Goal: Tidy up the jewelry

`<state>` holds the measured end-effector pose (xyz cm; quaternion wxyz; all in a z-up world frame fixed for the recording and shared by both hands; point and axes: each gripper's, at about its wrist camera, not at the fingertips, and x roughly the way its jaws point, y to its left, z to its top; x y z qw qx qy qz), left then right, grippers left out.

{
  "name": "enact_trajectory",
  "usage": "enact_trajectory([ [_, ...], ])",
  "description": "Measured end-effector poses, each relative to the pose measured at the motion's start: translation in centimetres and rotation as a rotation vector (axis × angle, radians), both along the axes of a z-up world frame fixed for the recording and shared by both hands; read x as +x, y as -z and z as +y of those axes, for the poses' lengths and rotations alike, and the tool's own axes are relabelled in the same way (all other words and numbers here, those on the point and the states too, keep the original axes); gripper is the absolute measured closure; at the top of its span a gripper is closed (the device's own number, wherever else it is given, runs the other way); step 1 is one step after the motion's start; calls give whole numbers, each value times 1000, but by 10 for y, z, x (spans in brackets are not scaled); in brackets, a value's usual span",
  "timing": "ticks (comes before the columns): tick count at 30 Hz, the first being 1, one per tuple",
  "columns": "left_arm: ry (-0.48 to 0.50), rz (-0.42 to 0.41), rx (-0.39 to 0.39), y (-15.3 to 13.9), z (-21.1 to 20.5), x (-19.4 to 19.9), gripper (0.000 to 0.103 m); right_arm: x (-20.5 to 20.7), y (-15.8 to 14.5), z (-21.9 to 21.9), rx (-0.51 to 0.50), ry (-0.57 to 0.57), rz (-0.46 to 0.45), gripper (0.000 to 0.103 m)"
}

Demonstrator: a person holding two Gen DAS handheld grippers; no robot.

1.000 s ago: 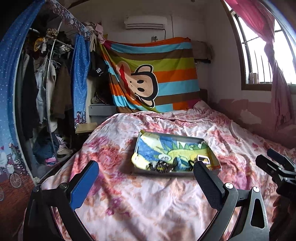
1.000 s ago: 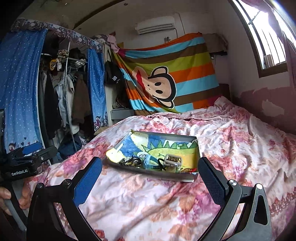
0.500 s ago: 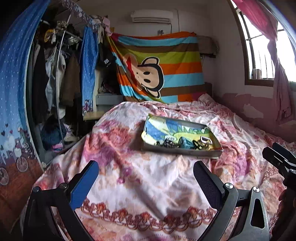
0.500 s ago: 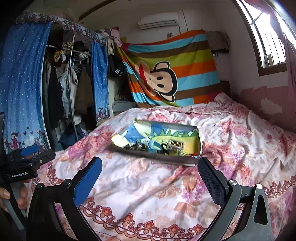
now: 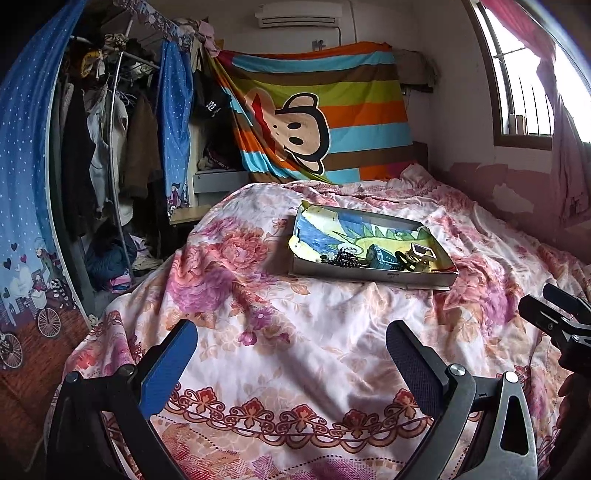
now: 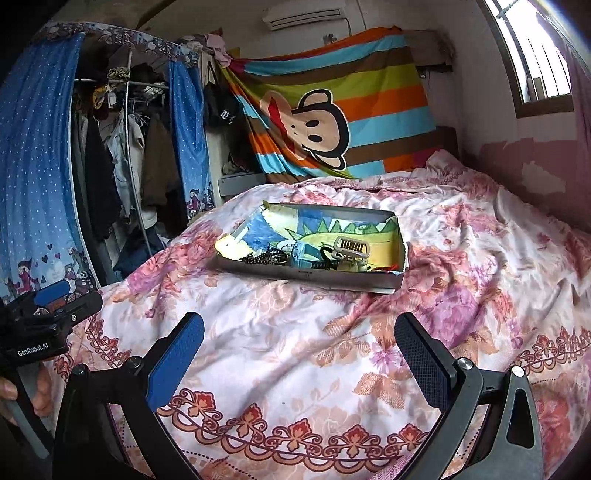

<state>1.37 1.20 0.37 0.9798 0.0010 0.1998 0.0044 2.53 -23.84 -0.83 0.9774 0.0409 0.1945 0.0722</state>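
Nearest the cameras, left gripper (image 5: 291,354) and right gripper (image 6: 299,347) both spread wide and empty, hovering over the flowered bedspread (image 6: 295,314) near the foot of the bed. Farther up, well clear of both, a shallow tray (image 6: 310,275) with a tangle of jewelry (image 6: 306,256) heaped along its near edge. Probably only the approach stage; next, reaching forward to the tray and pinching one piece free.

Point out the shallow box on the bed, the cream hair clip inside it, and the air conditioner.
Shallow box (image 6: 314,277): right wrist view, on its near outer wall.
Cream hair clip (image 6: 351,246): right wrist view, on its slotted top face.
Air conditioner (image 5: 300,16): left wrist view, on the front of its white casing.
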Motion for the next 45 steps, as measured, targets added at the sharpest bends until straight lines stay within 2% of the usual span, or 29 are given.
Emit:
enact_trajectory([
  [45,7,4,7,0,-4,-1,0,-1,1,5,-10,-3,0,2],
])
